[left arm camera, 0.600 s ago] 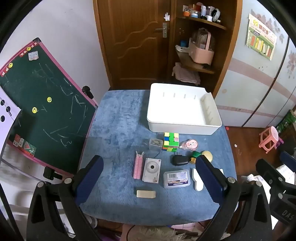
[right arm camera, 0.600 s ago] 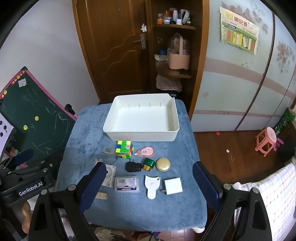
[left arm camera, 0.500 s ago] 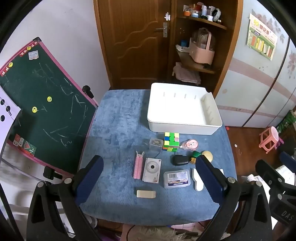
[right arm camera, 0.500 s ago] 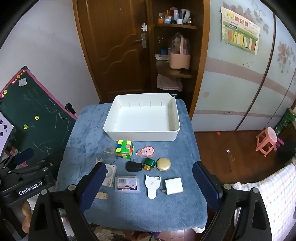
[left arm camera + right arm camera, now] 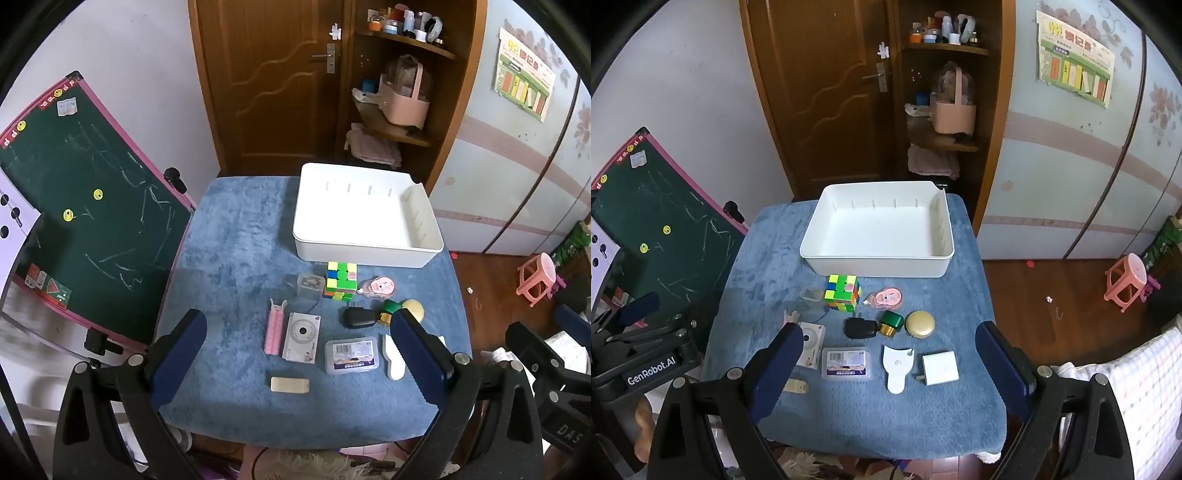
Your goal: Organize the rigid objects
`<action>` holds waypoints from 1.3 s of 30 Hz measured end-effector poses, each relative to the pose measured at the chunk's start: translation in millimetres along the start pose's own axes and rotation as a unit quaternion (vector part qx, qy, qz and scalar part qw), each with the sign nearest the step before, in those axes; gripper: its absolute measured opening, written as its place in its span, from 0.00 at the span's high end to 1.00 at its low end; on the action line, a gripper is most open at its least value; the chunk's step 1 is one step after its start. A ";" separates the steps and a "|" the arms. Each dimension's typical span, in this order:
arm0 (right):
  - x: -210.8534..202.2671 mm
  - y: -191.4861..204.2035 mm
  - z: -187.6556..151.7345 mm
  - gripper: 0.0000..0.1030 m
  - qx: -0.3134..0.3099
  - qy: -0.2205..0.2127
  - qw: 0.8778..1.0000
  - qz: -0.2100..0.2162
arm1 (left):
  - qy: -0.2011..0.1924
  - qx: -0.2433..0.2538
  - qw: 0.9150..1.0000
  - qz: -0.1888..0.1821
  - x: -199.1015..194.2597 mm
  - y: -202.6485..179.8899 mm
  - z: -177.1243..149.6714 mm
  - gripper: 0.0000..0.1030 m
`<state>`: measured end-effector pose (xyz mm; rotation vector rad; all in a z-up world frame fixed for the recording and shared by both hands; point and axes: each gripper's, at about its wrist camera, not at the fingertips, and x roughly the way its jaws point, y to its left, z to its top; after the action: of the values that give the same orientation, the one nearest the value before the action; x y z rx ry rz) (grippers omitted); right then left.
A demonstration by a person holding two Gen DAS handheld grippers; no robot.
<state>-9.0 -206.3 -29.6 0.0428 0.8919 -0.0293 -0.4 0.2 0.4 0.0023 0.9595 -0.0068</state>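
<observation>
An empty white bin (image 5: 421,254) (image 5: 879,266) sits at the far side of a blue-covered table (image 5: 236,251). In front of it lie several small items: a colour cube (image 5: 843,293), a pink tape dispenser (image 5: 886,297), a black case (image 5: 860,328), a green and gold cap (image 5: 891,323), a gold disc (image 5: 920,324), a white camera (image 5: 301,336), a clear labelled box (image 5: 846,363), a white scraper (image 5: 897,367), a white charger (image 5: 940,367), a pink comb (image 5: 274,328) and a beige eraser (image 5: 289,384). My left gripper (image 5: 297,354) and right gripper (image 5: 888,360) hover above the near edge, both open and empty.
A green chalkboard (image 5: 74,206) leans at the table's left. A wooden door (image 5: 827,92) and a shelf with a pink basket (image 5: 955,116) stand behind. A pink stool (image 5: 1126,282) is on the floor at the right. A small clear box (image 5: 310,286) lies by the cube.
</observation>
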 end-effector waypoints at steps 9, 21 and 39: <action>-1.6 0.8 0.0 0.08 0.001 0.002 1.000 0.000 | 0.000 0.001 1.000 -0.002 0.6 -2.3 -3.0 0.03; -0.7 -0.6 -2.4 0.08 0.004 0.007 1.000 0.000 | 0.003 0.004 1.000 -0.004 2.3 -6.7 -8.0 0.03; 5.0 -3.5 1.6 0.08 0.008 0.018 1.000 -0.001 | 0.008 0.004 1.000 -0.007 6.3 -14.1 -12.7 0.03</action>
<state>-4.7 -209.9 -32.5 0.0587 0.9276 -0.0374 -7.2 -13.8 -12.0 0.0032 0.9764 -0.0240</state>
